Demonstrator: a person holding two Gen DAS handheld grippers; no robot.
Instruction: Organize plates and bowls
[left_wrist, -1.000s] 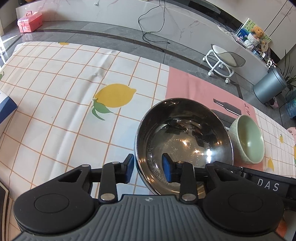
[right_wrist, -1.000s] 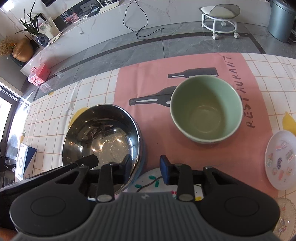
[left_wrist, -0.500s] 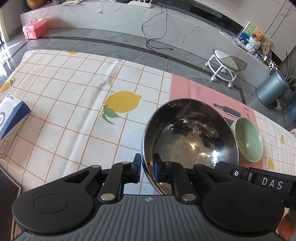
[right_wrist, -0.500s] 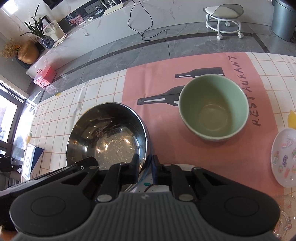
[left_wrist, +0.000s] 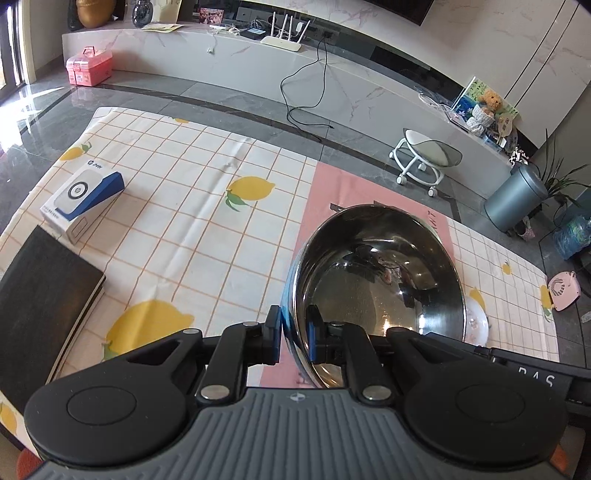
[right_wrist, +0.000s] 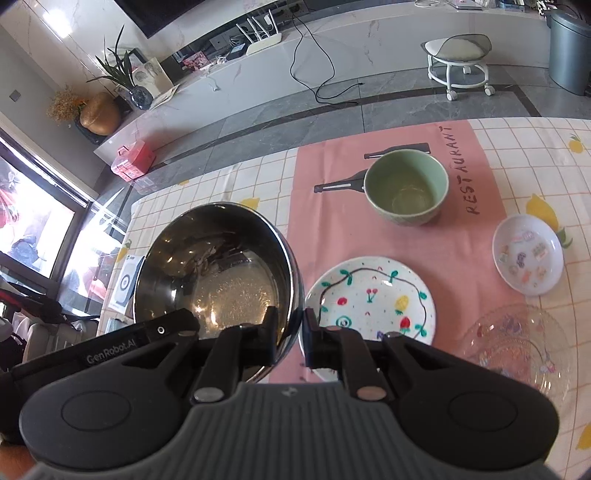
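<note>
A large steel bowl (left_wrist: 376, 280) (right_wrist: 214, 269) hangs in the air above the table, held by both grippers. My left gripper (left_wrist: 294, 332) is shut on its near left rim, one pad inside and one outside. My right gripper (right_wrist: 291, 334) is shut on its near right rim. Below it, on the pink mat, lie a white painted plate (right_wrist: 373, 295) and a green bowl (right_wrist: 406, 186). A small white plate (right_wrist: 528, 254) and a clear glass plate (right_wrist: 513, 347) lie to the right. In the left wrist view the painted plate (left_wrist: 476, 321) peeks out past the steel bowl.
A blue-and-white box (left_wrist: 83, 197) and a dark book (left_wrist: 40, 299) lie on the left part of the lemon tablecloth (left_wrist: 177, 221). Beyond the table's far edge are a white stool (left_wrist: 424, 158), a grey bin (left_wrist: 515, 197) and a pink case (left_wrist: 88, 66).
Both grippers closed on the steel bowl's rim and lifted it off the table, so the painted plate beneath it now shows. The table looks farther away in both views.
</note>
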